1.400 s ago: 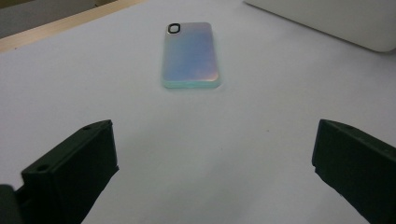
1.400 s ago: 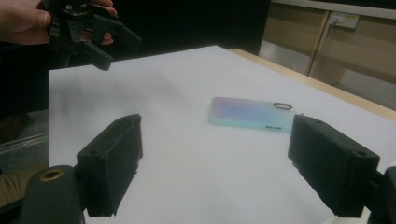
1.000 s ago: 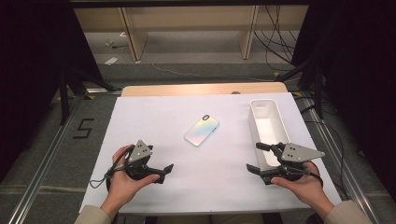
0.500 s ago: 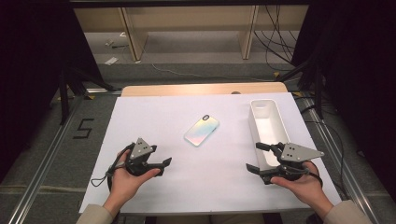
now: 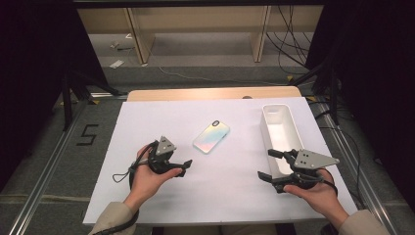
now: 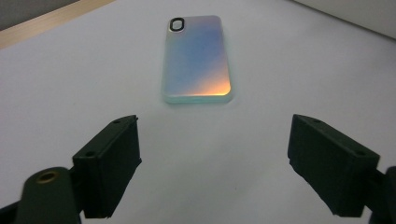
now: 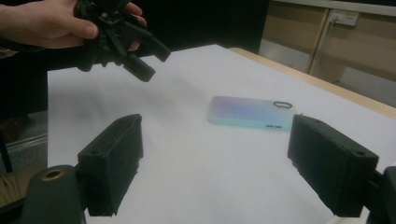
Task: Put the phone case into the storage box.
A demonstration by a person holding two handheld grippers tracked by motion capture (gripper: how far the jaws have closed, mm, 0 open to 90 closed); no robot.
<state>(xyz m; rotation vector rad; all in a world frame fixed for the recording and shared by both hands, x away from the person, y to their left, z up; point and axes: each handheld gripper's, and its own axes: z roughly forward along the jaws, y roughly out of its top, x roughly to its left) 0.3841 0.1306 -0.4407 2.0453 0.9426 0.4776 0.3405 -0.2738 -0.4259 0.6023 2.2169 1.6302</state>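
Left gripper view: phone case (image 6: 196,58) just beyond the released, empty left tongs (image 6: 212,163), untouched.

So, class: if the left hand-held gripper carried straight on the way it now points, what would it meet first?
Probably the phone case. It lies flat on the white table, straight ahead of the left hand-held gripper, whose open jaws hold nothing. Bare table lies between them.

Your phone case (image 5: 211,137) is lying flat and back-up on the white worktop (image 5: 161,117), iridescent and pastel, its camera cutout pointing away from you.
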